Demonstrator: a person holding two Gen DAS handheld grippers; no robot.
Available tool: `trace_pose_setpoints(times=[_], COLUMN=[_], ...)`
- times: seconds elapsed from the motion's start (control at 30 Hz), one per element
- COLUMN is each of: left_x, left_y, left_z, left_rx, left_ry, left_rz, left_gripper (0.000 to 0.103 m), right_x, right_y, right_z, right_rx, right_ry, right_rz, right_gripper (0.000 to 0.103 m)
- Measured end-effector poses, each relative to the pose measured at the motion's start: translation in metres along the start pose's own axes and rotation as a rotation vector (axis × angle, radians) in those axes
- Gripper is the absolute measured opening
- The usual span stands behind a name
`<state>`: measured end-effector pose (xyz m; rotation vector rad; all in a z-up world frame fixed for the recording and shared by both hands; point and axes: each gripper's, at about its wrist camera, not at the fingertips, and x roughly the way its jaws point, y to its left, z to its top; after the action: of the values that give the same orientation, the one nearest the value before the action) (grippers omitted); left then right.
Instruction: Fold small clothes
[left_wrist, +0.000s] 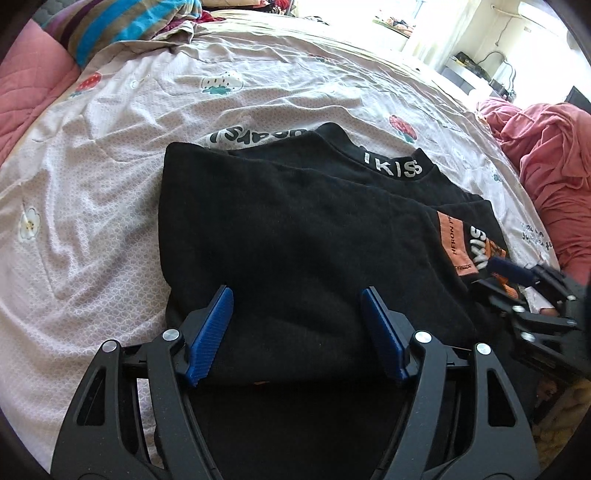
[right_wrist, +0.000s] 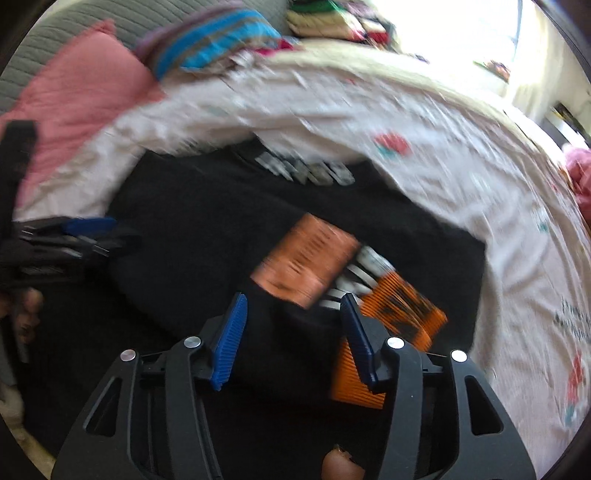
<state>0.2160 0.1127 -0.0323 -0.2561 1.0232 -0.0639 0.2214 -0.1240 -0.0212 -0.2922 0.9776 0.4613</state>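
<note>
In the left wrist view, the left tool (left_wrist: 297, 299) hovers with its blue-padded fingers (left_wrist: 212, 332) spread apart over the near edge of a folded black cotton sweatshirt with white collar lettering (left_wrist: 295, 229), which lies on a bed covered by a pale strawberry-print sheet (left_wrist: 110, 177). The right tool (left_wrist: 517, 280) shows blurred at the garment's right edge. In the blurred right wrist view, the right tool (right_wrist: 293, 306) is likewise spread apart above the sweatshirt's orange printed patch (right_wrist: 310, 258).

Both grippers have black linkage frames, silver round screws and ribbed blue fingers (left_wrist: 212, 332).
</note>
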Motion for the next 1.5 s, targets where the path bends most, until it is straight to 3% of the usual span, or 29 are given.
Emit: trace_pose_setpoints(times=[0.17, 0.43, 0.77, 0.83, 1.17, 1.33, 1.5], left_x=[-0.003, -0.009, -0.015, -0.019, -0.029, -0.035, -0.042], left_y=[0.0, 0.0, -0.002, -0.003, 0.0, -0.003, -0.003], left_z=[-0.001, -0.004, -0.005, -0.006, -0.005, -0.006, -0.006], left_rx=[-0.005, -0.001, -0.002, -0.006, -0.023, -0.012, -0.011], left_ry=[-0.006, -0.015, -0.026, -0.038, -0.071, -0.09, -0.119], left_rz=[-0.004, -0.008, -0.022, -0.029, -0.044, -0.042, -0.028], left_gripper=[0.064, 0.064, 0.064, 0.064, 0.064, 0.071, 0.087], right_x=[0.007, -0.001, -0.008, -0.009, -0.011, -0.014, -0.02], right_y=[-0.025, -0.019, -0.019, -0.019, -0.015, -0.013, -0.014], right_z=[-0.015, -0.018, -0.019, -0.019, -0.017, -0.019, -0.019], right_rx=[0.09, 0.102, 0.142, 0.151, 0.156, 0.157, 0.166], right_ry=[0.009, -0.028, -0.043, -0.044, -0.048, -0.053, -0.069], right_rz=[0.047, 0.04, 0.056, 0.058, 0.063, 0.062, 0.06], right_gripper=[0.052, 0.059, 0.062, 0.076, 0.083, 0.09, 0.096])
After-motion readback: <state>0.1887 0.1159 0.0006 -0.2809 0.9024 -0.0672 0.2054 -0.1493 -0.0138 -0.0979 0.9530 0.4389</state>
